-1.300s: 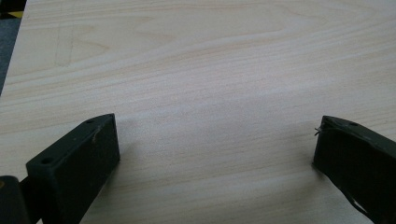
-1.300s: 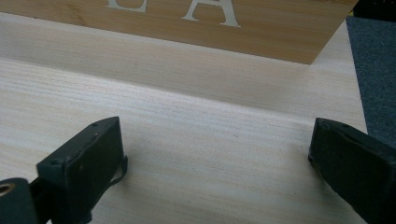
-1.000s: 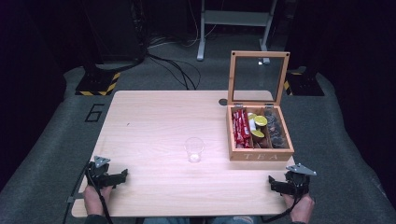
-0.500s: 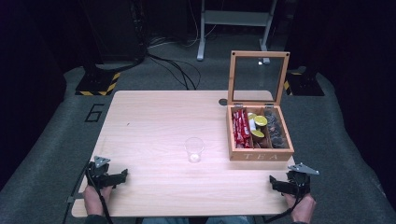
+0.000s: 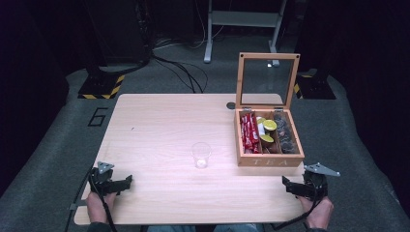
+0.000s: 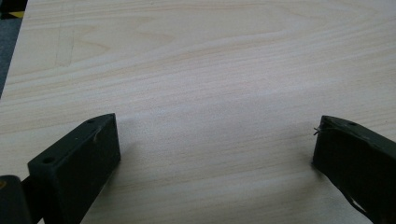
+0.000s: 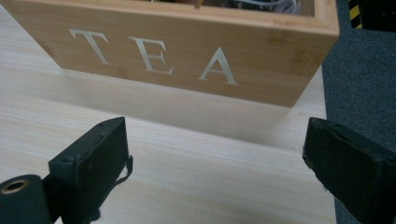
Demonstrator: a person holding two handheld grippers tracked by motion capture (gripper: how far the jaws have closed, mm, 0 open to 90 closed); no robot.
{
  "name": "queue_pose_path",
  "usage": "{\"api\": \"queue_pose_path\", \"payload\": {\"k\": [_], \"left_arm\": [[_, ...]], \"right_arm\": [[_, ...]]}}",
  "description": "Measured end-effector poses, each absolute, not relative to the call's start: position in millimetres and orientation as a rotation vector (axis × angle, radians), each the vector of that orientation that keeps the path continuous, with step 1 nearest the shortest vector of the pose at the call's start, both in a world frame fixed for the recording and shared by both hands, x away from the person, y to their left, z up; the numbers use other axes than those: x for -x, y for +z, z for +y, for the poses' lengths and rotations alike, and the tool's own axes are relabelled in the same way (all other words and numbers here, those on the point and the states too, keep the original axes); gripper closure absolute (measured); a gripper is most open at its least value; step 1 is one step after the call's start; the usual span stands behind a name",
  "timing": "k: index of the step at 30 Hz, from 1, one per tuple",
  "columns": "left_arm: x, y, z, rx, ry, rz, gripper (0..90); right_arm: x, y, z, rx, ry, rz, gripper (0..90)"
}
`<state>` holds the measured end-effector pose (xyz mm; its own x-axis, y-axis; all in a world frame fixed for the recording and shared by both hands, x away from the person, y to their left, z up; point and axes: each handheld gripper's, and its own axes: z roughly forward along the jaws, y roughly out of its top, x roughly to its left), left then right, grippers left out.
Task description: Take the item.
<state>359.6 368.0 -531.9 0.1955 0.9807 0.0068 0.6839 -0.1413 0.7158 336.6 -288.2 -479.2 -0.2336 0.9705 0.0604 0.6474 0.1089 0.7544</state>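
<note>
The left gripper (image 5: 126,182) rests at the near left corner of the table (image 5: 159,125), held by a hand (image 5: 99,205) that comes in from the bottom edge. Its jaws stand wide apart with nothing between them; the left gripper view shows only bare pale wood grain there, which the high view is too far off to make out.

Further right, near the middle of the table, a clear plastic cup (image 5: 200,154) stands upright and alone, well apart from both grippers.

Right of the cup sits a wooden tea box (image 5: 269,159) with its glass lid (image 5: 267,79) raised upright. From above, red packets (image 5: 249,131) fill its left compartment, yellow and white ones (image 5: 267,130) the middle, dark ones (image 5: 286,135) the right.

The right gripper (image 5: 286,186) lies at the near right corner, near the front of the box, jaws spread and empty. The right gripper view shows the word TEA (image 7: 152,55) up close on the box's front wall, but almost nothing of the contents.

The table is light wood with a small dark round hole (image 5: 231,105) at its far edge. It stands on grey carpet (image 5: 63,130) marked with a 6 (image 5: 98,116). Beyond, the room is dark, with cables (image 5: 181,67), a yellow-and-black striped base (image 5: 102,87) and a metal stand (image 5: 244,26).
</note>
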Motion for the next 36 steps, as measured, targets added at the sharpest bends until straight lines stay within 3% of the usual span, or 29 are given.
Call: {"api": "queue_pose_path", "payload": {"k": [23, 32, 36], "left_arm": [[-359.6, -531.8, 368.0, -1.896, 0.662, 1.55, 0.6], [-359.6, -531.8, 368.0, -1.896, 0.661, 1.55, 0.6], [-359.6, -531.8, 367.9, -1.895, 0.661, 1.55, 0.6]], "right_arm": [[-377.1, -430.3, -284.1, -1.491, 0.959, 1.988, 7.5], [-410.1, -423.4, -287.1, -1.522, 0.975, 1.992, 16.6], [-422.9, -425.8, -288.8, -1.549, 0.972, 2.001, 26.2]]}}
